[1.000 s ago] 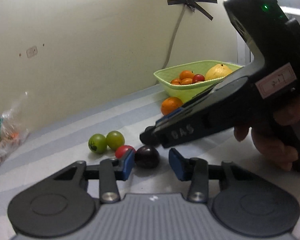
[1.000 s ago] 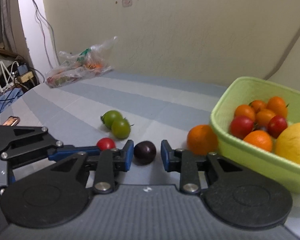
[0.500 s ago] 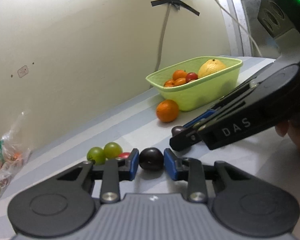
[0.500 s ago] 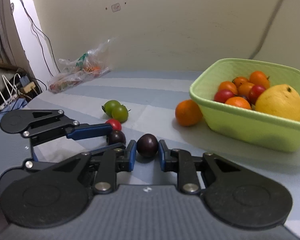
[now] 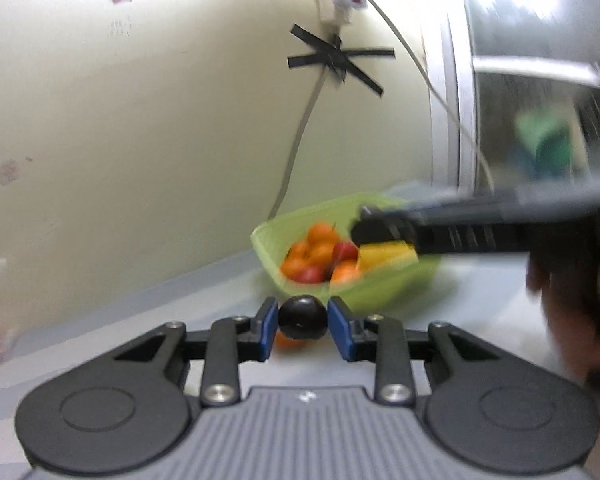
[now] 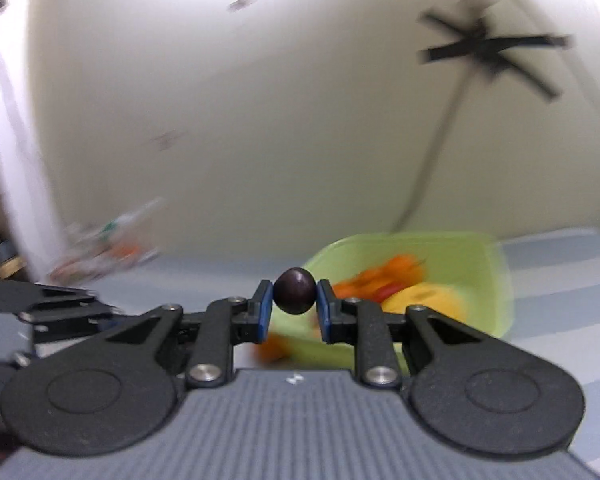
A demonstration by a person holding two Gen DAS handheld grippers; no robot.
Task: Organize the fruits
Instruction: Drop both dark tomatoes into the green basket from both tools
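Both grippers are now closed tight on fruit: the left gripper [image 5: 302, 323] clamps a dark plum [image 5: 302, 317] between its blue pads, and the right gripper [image 6: 294, 307] clamps a second dark plum [image 6: 295, 290] the same way. A second ago each plum sat on the striped table between spread jaws; both have since been pinched and lifted clear, and both grippers have swung to face the green basket [image 5: 274, 240] at the table's far edge by the wall. In my judgement the pick-up is done and only the carry and drop remain. The left view shows the right tool reaching over the basket and an orange [image 5: 290, 342] below the jaws; the right view shows the left tool [image 6: 40, 306] trailing at its left and a plastic bag [image 6: 108, 244] by the wall.
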